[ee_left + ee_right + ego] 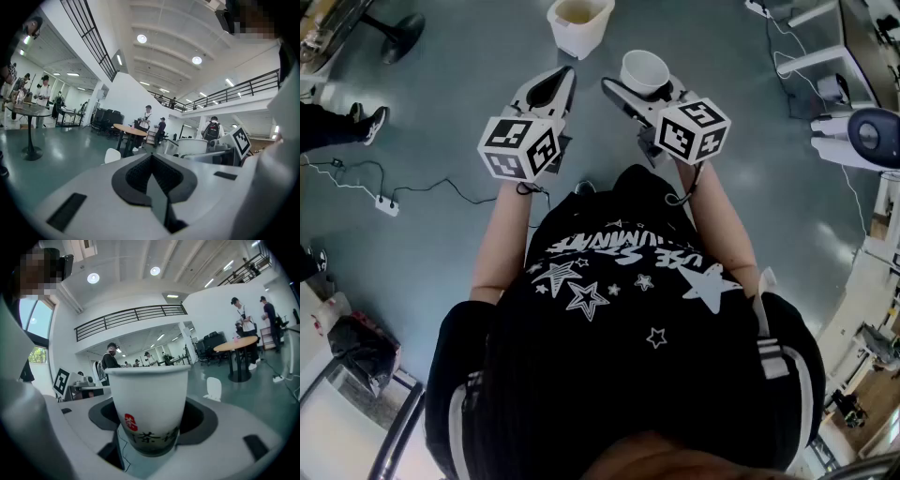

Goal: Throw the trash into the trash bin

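The left gripper (561,80) has its ridged dark pads pressed together on nothing; beside it, the right gripper (639,94) is clamped on the paper cup (149,404), upright, smooth, white and tapered, with dark print and a red mark near its base; pickup looks done, the drop not yet; the trash bin (579,23), a white squarish open tub, stands on the glossy grey floor (469,112) just beyond.

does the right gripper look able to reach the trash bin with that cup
Probably yes: the trash bin stands on bare floor just ahead of the right gripper, with nothing between them.
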The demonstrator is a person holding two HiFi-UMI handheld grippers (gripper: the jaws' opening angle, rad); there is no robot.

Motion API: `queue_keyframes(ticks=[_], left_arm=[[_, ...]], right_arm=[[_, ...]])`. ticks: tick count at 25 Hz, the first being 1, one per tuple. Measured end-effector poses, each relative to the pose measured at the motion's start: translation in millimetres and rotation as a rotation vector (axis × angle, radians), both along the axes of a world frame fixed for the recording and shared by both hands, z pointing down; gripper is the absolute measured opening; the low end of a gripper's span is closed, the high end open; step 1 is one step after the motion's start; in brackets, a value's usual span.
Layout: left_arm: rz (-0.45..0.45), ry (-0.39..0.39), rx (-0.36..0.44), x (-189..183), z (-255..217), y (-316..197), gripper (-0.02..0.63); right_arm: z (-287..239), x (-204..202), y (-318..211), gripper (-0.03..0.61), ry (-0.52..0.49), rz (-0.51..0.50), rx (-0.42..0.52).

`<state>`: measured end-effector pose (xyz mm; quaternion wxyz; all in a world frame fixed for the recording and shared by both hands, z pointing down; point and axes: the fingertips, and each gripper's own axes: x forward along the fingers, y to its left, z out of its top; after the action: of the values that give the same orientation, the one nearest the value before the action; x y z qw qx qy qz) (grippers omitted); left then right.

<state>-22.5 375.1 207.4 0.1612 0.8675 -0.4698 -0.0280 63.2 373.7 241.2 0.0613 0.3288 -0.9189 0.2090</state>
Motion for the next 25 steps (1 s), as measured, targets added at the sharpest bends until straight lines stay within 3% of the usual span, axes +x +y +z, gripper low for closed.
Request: queue_keyframes(ticks=[10,25], left_arm=[[-0.026,-0.016,-0.018,-10.8,9.7,-32.6,0.011],[-0.135,-0.054,-0.093,-5.2,27.9,-162.2,0.011]], right_arm=[[13.9,6.6,-36.6,0.325,-0.004,0.024,-0.039],[28.2,22.0,-188.0,0.325,-0.019,-0.056,-0.087]])
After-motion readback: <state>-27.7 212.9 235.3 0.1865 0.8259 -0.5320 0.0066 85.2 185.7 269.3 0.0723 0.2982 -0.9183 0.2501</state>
